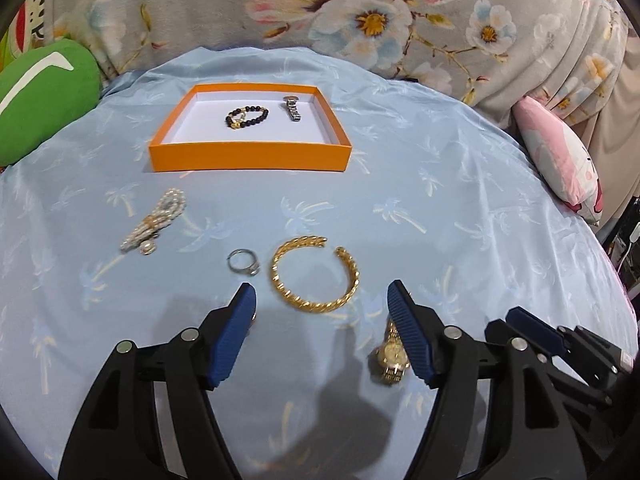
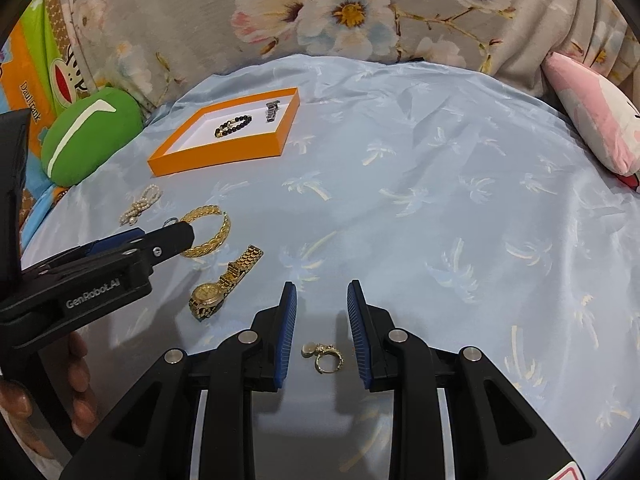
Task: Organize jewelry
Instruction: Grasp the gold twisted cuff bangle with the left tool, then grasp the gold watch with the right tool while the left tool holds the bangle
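Note:
An orange box (image 1: 248,156) with a white floor holds a black bead bracelet (image 1: 245,117) and a silver watch (image 1: 292,109); it also shows in the right wrist view (image 2: 216,158). On the blue cloth lie a pearl piece (image 1: 156,220), a silver ring (image 1: 244,263), a gold twisted bangle (image 1: 316,276) and a gold watch (image 1: 390,354). My left gripper (image 1: 322,300) is open, just short of the bangle. My right gripper (image 2: 322,294) is open, with a small gold earring (image 2: 326,354) on the cloth between its fingers. The bangle (image 2: 210,232) and gold watch (image 2: 224,284) lie to its left.
A green cushion (image 1: 44,96) lies left of the box and a pink cushion (image 1: 560,160) at the right. A floral fabric (image 1: 360,20) rises behind the blue cloth (image 1: 440,200). The left gripper's body (image 2: 100,268) reaches in at the left of the right wrist view.

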A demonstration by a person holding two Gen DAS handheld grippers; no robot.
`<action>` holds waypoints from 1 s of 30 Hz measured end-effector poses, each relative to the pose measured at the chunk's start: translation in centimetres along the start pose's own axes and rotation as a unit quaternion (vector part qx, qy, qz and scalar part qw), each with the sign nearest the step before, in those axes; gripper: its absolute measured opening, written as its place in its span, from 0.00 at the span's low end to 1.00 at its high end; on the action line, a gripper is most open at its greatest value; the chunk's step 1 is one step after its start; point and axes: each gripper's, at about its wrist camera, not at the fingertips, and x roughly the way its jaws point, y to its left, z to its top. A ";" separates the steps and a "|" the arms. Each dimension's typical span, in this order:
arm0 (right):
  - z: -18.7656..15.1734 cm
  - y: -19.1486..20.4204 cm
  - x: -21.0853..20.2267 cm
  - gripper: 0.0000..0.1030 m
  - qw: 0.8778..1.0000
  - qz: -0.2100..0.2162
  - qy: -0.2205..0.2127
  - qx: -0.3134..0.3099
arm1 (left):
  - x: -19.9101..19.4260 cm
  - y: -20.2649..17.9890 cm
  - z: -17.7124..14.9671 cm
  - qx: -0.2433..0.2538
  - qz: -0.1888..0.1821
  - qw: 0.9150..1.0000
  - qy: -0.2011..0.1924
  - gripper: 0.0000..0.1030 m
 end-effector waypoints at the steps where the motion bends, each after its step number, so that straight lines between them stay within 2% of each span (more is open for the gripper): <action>1: 0.0 -0.1 0.0 0.25 1.000 -0.001 -0.001 0.000 | 0.5 -0.3 0.2 0.003 0.003 1.000 0.004 0.64; 5: 0.1 -0.6 0.0 0.25 1.000 0.001 -0.002 0.006 | 1.8 -1.1 0.3 0.015 0.016 1.000 0.019 0.64; 12: 0.1 -1.4 0.1 0.25 1.000 0.003 -0.002 0.016 | 3.0 -0.6 0.6 0.001 0.034 0.999 0.038 0.63; 14: 0.1 -1.5 0.2 0.25 1.000 0.005 0.000 0.017 | 3.2 -0.9 0.6 0.009 0.038 0.998 0.039 0.60; 16: 0.1 -1.5 0.2 0.25 1.000 0.006 0.000 0.016 | 3.4 -1.4 0.6 0.021 0.046 0.998 0.039 0.53; 20: 0.1 -1.5 0.2 0.25 1.000 0.006 0.000 0.017 | 3.5 -1.8 0.7 0.030 0.049 0.998 0.040 0.52; 24: 0.1 -1.5 0.3 0.25 1.000 0.009 0.001 0.018 | 3.2 -1.4 0.8 0.020 0.039 0.998 0.036 0.52; 30: 0.0 -0.7 0.2 0.25 1.000 0.021 0.003 0.006 | 0.8 -0.1 0.9 -0.001 0.025 1.000 0.003 0.52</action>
